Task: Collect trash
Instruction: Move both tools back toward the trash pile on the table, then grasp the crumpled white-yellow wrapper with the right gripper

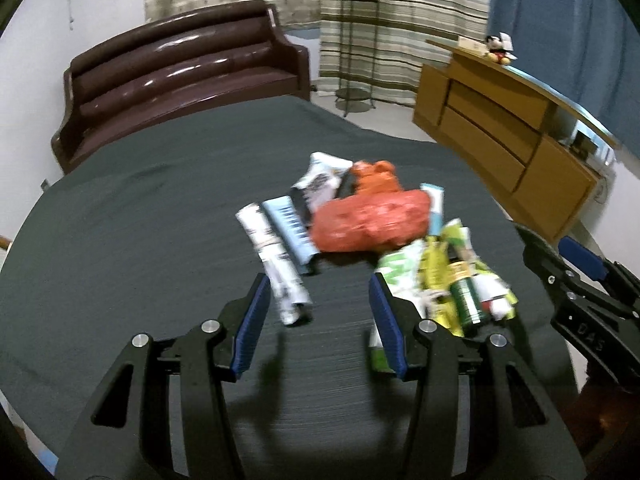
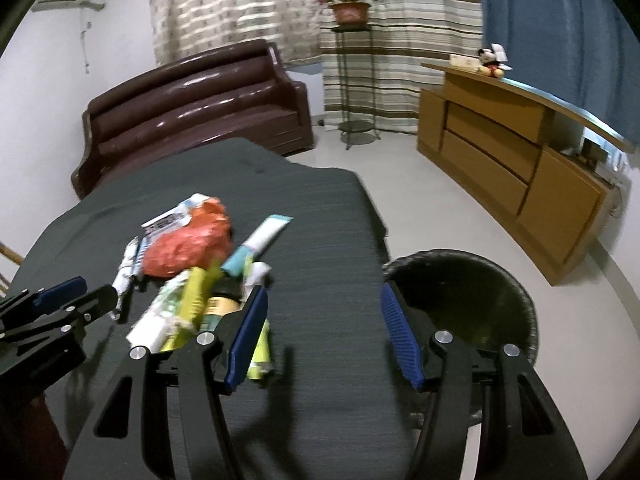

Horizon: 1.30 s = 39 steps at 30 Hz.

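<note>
Both tongs half open and empty: left gripper [image 1: 318, 320] above bare dark grey cloth-covered table [image 1: 120, 240], right gripper [image 2: 324, 332] above the table edge, beside the round black-lined waste bin [image 2: 516, 280] on the floor. Trash heaped near the table middle: crumpled red thin plastic bag [image 1: 368, 220], rolled white printed paper wrapper [image 1: 276, 264], flat light blue carton [image 1: 288, 228], green-yellow crinkled snack packets [image 1: 440, 276] around a small dark green can [image 1: 468, 300]. Probably all light. Bag soft and slippery, best pinched at a bunched fold. Wrappers thin, easy to crush; better taken across the middle. Can stiff, likely to roll.
</note>
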Each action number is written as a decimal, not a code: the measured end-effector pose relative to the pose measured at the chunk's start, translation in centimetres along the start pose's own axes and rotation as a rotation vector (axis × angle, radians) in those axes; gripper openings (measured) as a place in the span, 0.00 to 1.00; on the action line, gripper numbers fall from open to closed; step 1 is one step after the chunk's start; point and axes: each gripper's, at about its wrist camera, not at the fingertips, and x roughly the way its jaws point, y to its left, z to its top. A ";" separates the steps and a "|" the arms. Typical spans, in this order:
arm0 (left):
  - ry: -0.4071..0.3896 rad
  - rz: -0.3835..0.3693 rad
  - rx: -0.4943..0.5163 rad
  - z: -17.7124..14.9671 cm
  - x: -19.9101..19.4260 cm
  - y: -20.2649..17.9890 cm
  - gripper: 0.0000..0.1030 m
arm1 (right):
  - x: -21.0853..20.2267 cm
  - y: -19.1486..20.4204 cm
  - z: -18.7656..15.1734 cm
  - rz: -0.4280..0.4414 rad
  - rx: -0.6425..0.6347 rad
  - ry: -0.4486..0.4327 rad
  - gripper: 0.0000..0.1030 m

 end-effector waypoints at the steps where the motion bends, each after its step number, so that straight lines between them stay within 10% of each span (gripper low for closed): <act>1: 0.002 0.004 -0.008 -0.1 0.0 0.6 0.48 | 0.1 0.5 0.0 0.003 -0.007 0.003 0.56; 39: 0.056 -0.085 0.005 -0.3 1.9 -0.9 0.50 | 2.5 2.5 -0.9 0.041 -0.052 0.129 0.19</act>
